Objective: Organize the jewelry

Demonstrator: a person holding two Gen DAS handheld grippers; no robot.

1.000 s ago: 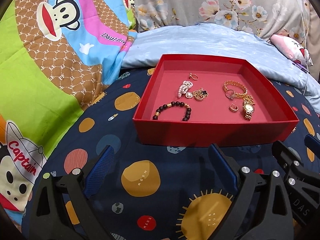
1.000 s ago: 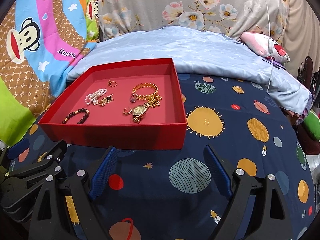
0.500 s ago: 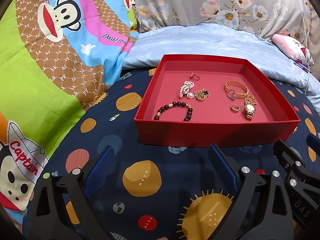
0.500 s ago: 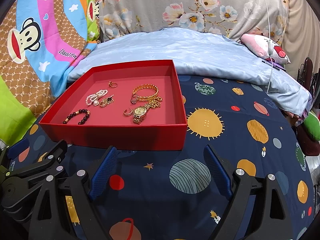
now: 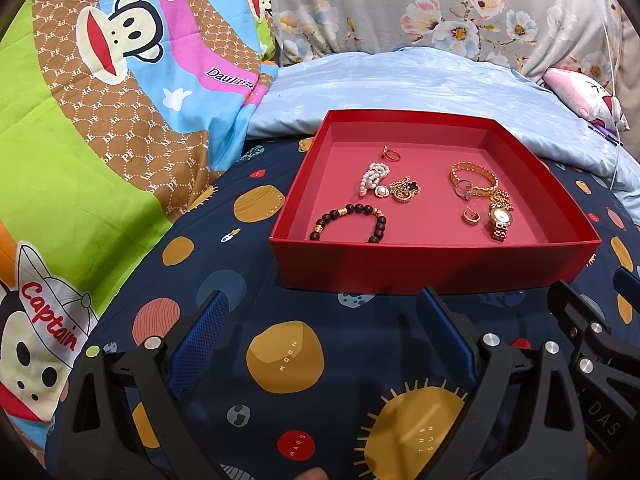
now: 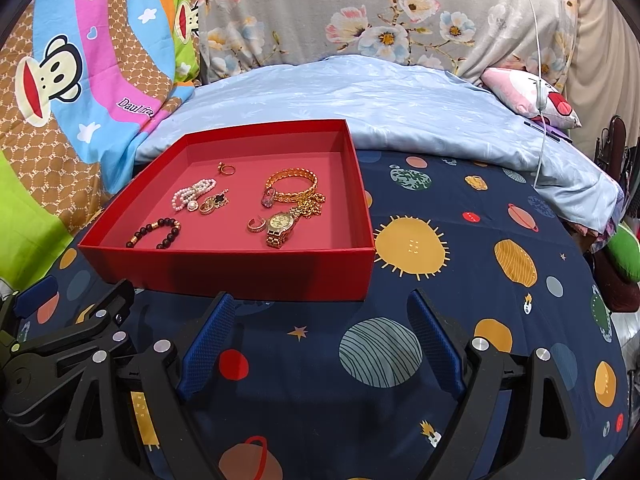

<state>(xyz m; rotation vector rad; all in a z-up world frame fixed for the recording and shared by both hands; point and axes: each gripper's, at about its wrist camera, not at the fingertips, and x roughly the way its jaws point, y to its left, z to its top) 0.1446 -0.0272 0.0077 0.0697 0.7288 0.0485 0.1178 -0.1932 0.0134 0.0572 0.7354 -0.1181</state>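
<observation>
Jewelry lies in a red tray (image 5: 436, 264) on my planet-print sheet (image 6: 400, 400): bead bracelet (image 5: 348, 222), watch (image 5: 501, 222). Left gripper (image 5: 322, 336) and right gripper (image 6: 320, 332) hover wide open, empty.

Your near tray wall (image 5: 432, 264) hides the ends of the bead bracelet (image 5: 352, 216) and part of the tray floor. The gold chain (image 6: 310, 204) tangles with the bangle (image 6: 292, 186) and watch (image 6: 280, 226); you can't tell where one ends. The pendant's (image 5: 404, 192) detail is too small to read. Both frames cut off your gripper bodies at the bottom.
</observation>
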